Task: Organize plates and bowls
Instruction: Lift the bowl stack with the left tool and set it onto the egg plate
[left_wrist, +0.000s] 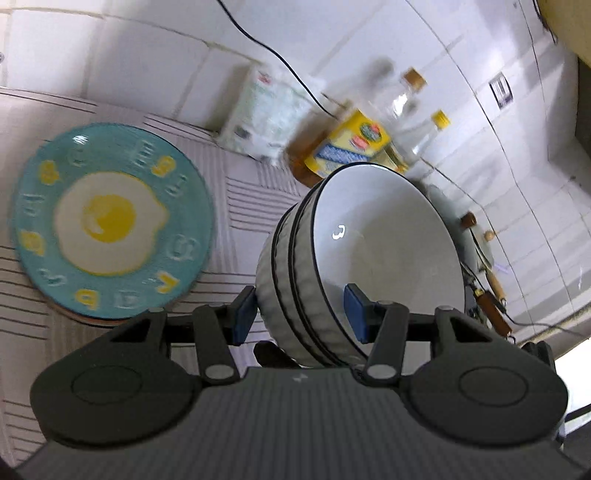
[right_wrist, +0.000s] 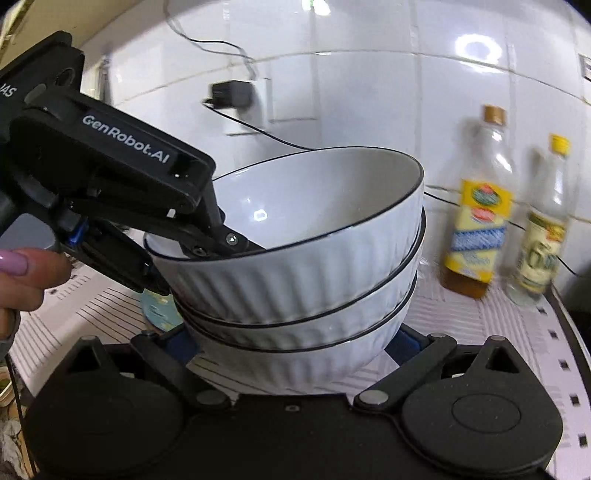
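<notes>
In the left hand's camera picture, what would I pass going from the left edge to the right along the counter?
Teal fried-egg plate → white plastic bag → yellow-labelled oil bottle → stack of white ribbed bowls, gripped at the rim by the left tool → wooden-handled utensils by the tiled wall.

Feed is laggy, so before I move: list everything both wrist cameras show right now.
bowls: 3, white ribbed with black rims, nested on the striped cloth
plate: 1, teal with fried-egg print, on the cloth beside the bowls
bag: 1, white, against the tiled wall
oil bottle: 1, clear with yellow label, near the wall
small bottle: 1, clear with yellow cap, beside the oil bottle
cable: 1, black, along the wall
wooden-handled utensils: blurred, count unclear
left gripper: black, jaws clamping the bowl rims
right gripper: black, jaws straddling the bottom bowl, contact unclear
left hand: holding the left gripper
</notes>
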